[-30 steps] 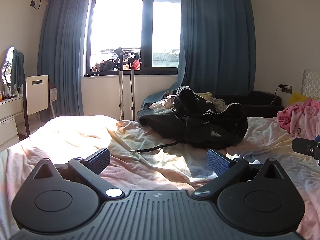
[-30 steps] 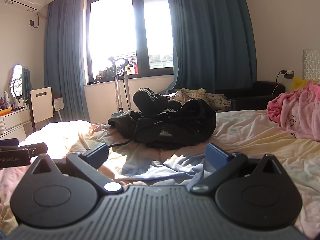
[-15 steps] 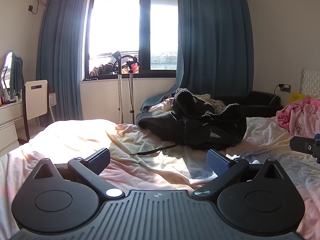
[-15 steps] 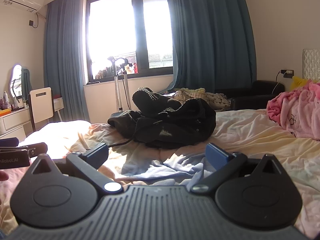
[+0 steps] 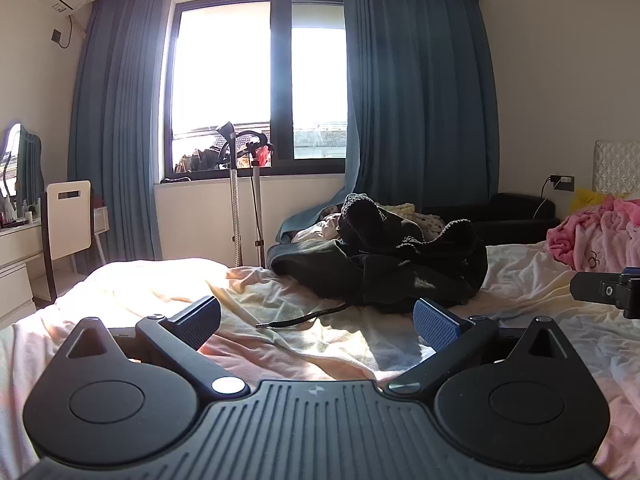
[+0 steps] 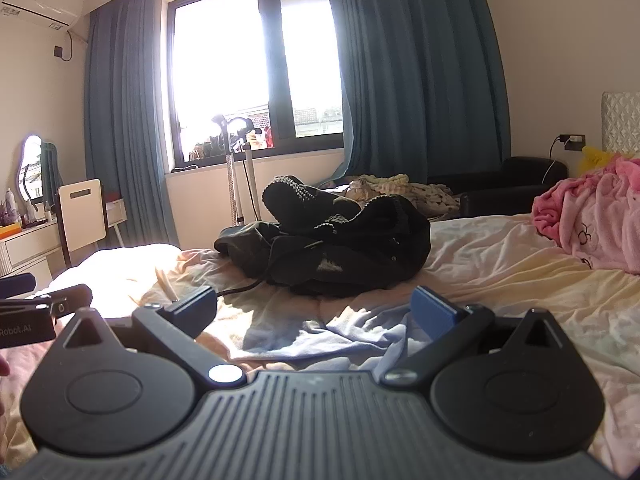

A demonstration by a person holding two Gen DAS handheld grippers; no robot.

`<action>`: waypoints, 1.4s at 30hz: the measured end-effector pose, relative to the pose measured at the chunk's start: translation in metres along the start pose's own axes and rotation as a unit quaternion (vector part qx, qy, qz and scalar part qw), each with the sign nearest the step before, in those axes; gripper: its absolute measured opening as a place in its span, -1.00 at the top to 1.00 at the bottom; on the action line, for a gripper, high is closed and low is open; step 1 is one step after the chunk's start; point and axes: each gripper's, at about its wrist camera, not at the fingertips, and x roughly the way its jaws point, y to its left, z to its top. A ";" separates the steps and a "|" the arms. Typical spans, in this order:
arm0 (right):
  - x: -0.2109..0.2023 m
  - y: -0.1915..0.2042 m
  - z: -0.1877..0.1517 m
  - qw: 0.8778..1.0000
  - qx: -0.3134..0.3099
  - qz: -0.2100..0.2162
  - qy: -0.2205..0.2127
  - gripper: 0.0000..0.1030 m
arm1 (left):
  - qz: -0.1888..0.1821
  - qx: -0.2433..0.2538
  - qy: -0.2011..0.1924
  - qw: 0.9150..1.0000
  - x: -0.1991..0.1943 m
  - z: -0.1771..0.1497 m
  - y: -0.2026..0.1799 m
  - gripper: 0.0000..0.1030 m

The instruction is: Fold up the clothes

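Both grippers, left [image 5: 316,318] and right [image 6: 314,306], spread wide and empty, have risen slightly over the bed toward the crumpled, unfolded black garment heap [image 5: 384,272].

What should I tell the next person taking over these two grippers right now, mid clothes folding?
Left gripper: jaws open, holding nothing, above the bedsheet.
Right gripper: jaws open, holding nothing, beside it.
Crumpled black knit-trimmed garment pile sits mid-bed ahead of both, its black drawstring trailing toward the left gripper.
Rumpled pink fleece garment lies at the bed's right.
Done: nothing looks folded.
Left: grasp, spread and fold the black pile, probably the pink one too.
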 end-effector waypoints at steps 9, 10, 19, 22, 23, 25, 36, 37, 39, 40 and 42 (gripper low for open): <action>0.001 0.003 -0.003 1.000 -0.008 -0.002 -0.006 -1.00 | 0.010 0.003 -0.010 1.000 0.004 -0.004 -0.001 -1.00; 0.001 0.003 -0.003 1.000 -0.008 -0.002 -0.006 -1.00 | 0.011 0.003 -0.014 1.000 0.004 -0.005 -0.001 -1.00; 0.002 0.003 -0.004 1.000 -0.004 -0.007 -0.004 -1.00 | 0.004 0.027 0.007 1.000 0.011 -0.008 -0.008 -1.00; 0.005 0.004 -0.006 1.000 -0.008 -0.017 -0.009 -1.00 | 0.004 0.026 0.020 0.999 0.016 -0.008 -0.008 -1.00; 0.009 0.004 -0.007 1.000 -0.011 -0.025 -0.011 -1.00 | 0.005 0.025 0.024 0.999 0.017 -0.008 -0.008 -1.00; 0.019 0.004 -0.008 0.999 -0.015 -0.033 -0.012 -1.00 | 0.005 0.025 0.032 0.999 0.021 -0.008 -0.007 -1.00; 0.034 -0.014 -0.006 0.997 0.035 -0.062 -0.005 -1.00 | -0.048 0.092 0.014 0.995 0.077 0.025 -0.046 -1.00; 0.034 -0.017 -0.007 0.997 0.040 -0.063 -0.005 -1.00 | -0.054 0.098 0.014 0.994 0.087 0.031 -0.053 -1.00; 0.035 -0.023 -0.008 0.997 0.047 -0.068 -0.004 -1.00 | -0.059 0.107 0.015 0.992 0.110 0.039 -0.065 -1.00; 0.037 -0.025 -0.009 0.996 0.048 -0.071 -0.003 -1.00 | -0.060 0.110 0.016 0.992 0.121 0.042 -0.071 -1.00; 0.044 -0.031 -0.012 0.996 0.051 -0.079 0.007 -1.00 | -0.061 0.117 0.019 0.991 0.145 0.048 -0.084 -1.00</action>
